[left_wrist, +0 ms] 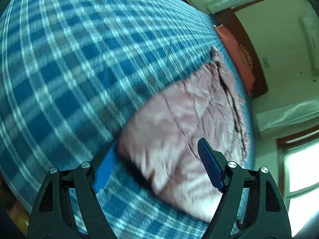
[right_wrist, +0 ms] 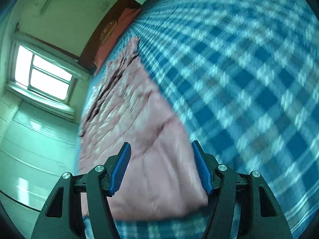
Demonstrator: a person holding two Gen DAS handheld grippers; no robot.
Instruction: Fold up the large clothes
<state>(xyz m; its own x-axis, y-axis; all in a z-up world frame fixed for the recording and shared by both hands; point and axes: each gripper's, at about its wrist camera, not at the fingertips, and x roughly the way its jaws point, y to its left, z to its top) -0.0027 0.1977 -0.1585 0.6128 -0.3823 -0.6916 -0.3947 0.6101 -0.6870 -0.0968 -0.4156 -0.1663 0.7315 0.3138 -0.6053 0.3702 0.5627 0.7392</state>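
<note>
A pink quilted garment lies flat on a bed with a blue plaid sheet; the picture is blurred by motion. My left gripper is open just above the garment's near end. Its left pad is at the garment's edge and its right pad is over the cloth. In the right wrist view the same garment runs away from me on the plaid sheet. My right gripper is open over the near end, with cloth showing between its pads and no pinch visible.
A dark wooden headboard with a reddish pillow stands at the far end of the bed. The right wrist view shows a bright window, and pale cabinets beside the bed. The plaid sheet is bare beside the garment.
</note>
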